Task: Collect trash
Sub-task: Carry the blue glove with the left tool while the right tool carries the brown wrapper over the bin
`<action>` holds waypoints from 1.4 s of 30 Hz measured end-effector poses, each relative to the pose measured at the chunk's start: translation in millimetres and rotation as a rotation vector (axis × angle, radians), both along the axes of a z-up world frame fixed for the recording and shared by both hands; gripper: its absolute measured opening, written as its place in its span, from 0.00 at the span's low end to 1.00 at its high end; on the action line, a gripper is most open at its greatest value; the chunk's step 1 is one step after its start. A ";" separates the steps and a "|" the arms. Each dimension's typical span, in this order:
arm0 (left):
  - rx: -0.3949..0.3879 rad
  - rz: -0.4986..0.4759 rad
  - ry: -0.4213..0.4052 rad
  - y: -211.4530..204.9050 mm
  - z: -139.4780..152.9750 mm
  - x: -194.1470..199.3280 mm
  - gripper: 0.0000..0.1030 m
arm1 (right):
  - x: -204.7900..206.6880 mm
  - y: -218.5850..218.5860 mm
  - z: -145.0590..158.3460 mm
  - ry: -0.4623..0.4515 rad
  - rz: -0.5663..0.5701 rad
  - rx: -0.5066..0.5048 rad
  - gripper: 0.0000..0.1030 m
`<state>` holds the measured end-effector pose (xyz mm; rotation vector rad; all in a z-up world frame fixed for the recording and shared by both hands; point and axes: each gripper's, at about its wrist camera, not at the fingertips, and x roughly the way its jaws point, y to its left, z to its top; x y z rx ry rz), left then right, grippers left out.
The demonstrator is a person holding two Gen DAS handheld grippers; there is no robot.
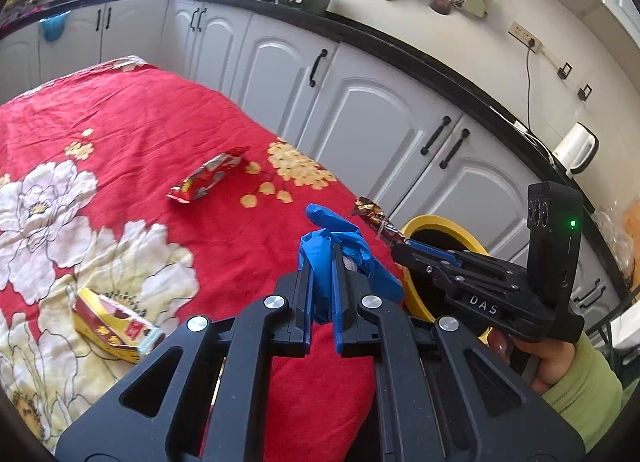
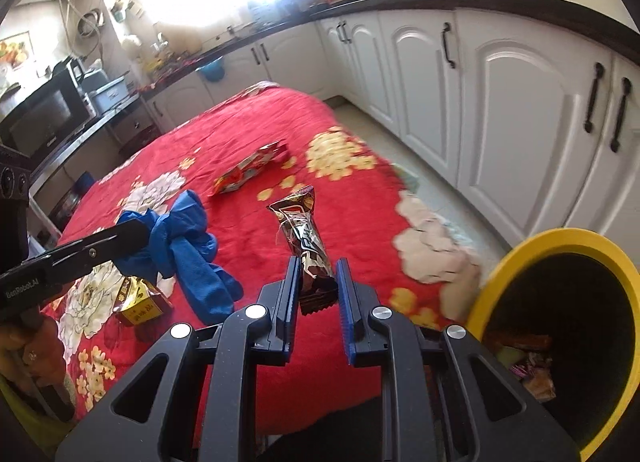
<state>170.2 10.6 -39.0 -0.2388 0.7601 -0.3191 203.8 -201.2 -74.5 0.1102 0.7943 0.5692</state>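
While we hover over the red cloth [image 1: 132, 110], a yellow bin [image 2: 560, 240] sits right of it. Left gripper [image 1: 322, 262] pinches a blue glove [image 1: 332, 238]; right gripper [image 2: 318, 282] clamps a brown wrapper [image 2: 306, 242]. Red packet [image 1: 208, 178] and yellow box [image 1: 112, 326] lie loose.

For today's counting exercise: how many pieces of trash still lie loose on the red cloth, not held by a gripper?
2. A red snack wrapper lies mid-cloth; a yellow and red box lies nearer the camera, on the cloth's flowered part. More may lie hidden behind the grippers.
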 end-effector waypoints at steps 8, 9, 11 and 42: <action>0.026 -0.032 -0.029 -27.1 6.9 -2.4 0.03 | -8.7 -40.3 3.2 -0.012 -0.071 0.024 0.17; 0.027 -0.037 -0.033 -30.7 7.9 -2.5 0.03 | -10.0 -45.2 3.3 -0.014 -0.079 0.024 0.17; 0.029 -0.046 -0.037 -36.4 9.2 -2.3 0.03 | -12.2 -53.7 3.2 -0.017 -0.092 0.025 0.17; 0.059 -0.175 -0.096 -159.1 11.0 19.0 0.03 | -38.3 -192.0 -18.5 -0.007 -0.368 0.030 0.17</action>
